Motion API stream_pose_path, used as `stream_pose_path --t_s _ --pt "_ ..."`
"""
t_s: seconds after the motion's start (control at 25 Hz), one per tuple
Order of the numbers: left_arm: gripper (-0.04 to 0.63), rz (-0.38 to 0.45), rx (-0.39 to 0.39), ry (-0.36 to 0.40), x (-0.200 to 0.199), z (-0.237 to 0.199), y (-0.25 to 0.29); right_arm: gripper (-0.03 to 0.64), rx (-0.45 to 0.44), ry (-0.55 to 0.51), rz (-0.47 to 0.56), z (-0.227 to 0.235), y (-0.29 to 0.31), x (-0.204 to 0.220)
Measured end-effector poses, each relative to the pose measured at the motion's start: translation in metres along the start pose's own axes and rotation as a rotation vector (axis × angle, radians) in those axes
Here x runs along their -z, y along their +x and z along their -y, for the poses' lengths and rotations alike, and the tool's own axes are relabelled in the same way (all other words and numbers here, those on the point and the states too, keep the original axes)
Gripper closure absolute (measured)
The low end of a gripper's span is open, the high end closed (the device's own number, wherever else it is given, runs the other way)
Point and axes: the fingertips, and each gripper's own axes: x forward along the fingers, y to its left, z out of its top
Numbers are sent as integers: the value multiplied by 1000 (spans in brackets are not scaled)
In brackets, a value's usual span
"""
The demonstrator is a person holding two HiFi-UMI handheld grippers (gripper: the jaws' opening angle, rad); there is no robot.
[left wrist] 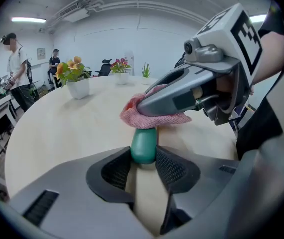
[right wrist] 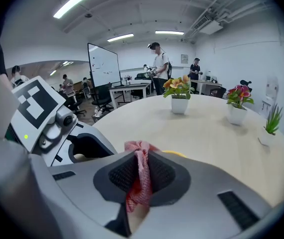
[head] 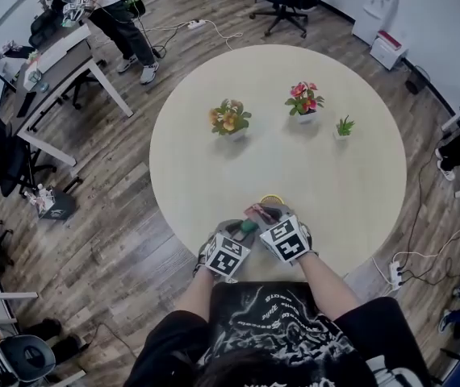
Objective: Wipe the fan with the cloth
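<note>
Fingers (left wrist: 174,168) of the left gripper (left wrist: 144,156) clamp the fan (left wrist: 144,146) by its green handle. The right gripper (right wrist: 141,158) has its jaws closed tight on the pink cloth (right wrist: 138,190). Both grippers are over the table (head: 214,168), at its near edge. The cloth is pressed over the top of the handle, and a bit of the fan's yellow shows just past it, farther in on the table.

bright ceiling light, fisheye-warped edges
</note>
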Motion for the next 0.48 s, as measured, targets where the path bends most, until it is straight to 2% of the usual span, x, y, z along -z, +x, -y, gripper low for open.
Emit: stream_pose_path --t_s 0.12,0.28,0.48 --pt "417 -1 -1 12 -1 -1 0 565 14 18 11 7 2 -5" --pt "417 -7 6 10 -3 -1 2 566 67 96 31 36 3 -9" --pt "417 4 0 -21 -2 -2 2 566 56 87 44 41 5 -10"
